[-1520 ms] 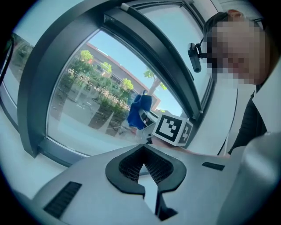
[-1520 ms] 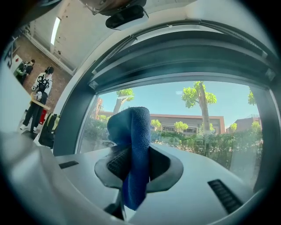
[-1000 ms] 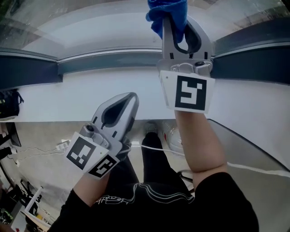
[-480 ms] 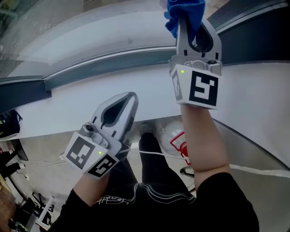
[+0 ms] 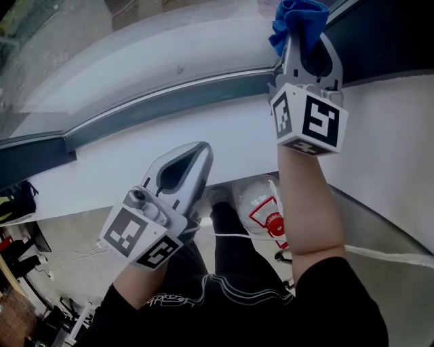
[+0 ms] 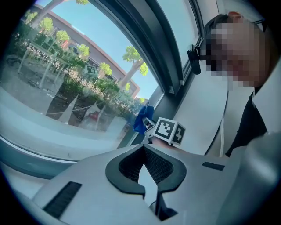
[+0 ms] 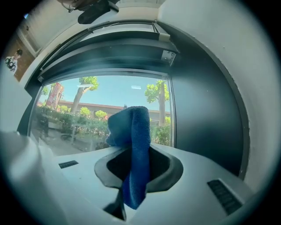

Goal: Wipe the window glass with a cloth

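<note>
A blue cloth (image 5: pixel 296 20) sticks out of my right gripper (image 5: pixel 300 42), whose jaws are shut on it, raised near the dark window frame (image 5: pixel 169 103) at the top of the head view. In the right gripper view the blue cloth (image 7: pixel 134 149) hangs folded between the jaws in front of the window glass (image 7: pixel 96 110). My left gripper (image 5: pixel 192 154) is lower, over the white sill (image 5: pixel 135 162), shut with nothing in it. From the left gripper view the cloth (image 6: pixel 141 118) shows beside the glass (image 6: pixel 66 88).
A white sill runs below the window. Under it, by the person's legs, lies a white bag with red print (image 5: pixel 261 207) and a white cable (image 5: pixel 380 255). A dark frame post (image 7: pixel 206 114) bounds the glass on the right.
My right gripper with the cloth has moved to the right and slightly up along the window. The left gripper stays about where it was.
</note>
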Motion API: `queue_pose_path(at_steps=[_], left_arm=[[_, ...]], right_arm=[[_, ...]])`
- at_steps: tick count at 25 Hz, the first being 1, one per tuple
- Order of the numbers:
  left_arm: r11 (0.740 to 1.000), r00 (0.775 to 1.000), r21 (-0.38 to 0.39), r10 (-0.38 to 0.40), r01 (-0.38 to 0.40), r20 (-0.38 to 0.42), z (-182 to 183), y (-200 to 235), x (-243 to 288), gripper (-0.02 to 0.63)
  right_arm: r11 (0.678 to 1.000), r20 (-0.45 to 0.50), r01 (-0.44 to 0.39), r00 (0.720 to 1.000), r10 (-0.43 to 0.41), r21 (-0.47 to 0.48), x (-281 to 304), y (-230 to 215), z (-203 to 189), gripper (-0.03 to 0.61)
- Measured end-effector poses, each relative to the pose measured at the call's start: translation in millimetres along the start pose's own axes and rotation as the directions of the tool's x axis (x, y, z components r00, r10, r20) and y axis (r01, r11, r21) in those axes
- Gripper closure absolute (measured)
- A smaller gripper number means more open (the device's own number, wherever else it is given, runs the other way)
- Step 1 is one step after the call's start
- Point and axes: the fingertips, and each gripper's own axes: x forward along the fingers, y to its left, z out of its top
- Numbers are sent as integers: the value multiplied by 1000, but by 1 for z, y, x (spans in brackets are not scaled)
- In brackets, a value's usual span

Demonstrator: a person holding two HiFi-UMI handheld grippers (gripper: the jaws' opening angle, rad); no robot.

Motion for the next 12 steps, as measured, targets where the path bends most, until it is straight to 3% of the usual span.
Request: queue_pose_path(at_steps=[6,12], left_arm=[[1000,999,-6,28,-28,37,5,14,-14,607],[994,989,-53,105,-100,102,16,63,-81,607]], right_arm=[[999,26,-35,999,35,9,-16,23,11,515],[972,14,-233,972,233,0,-39,136,21,515]])
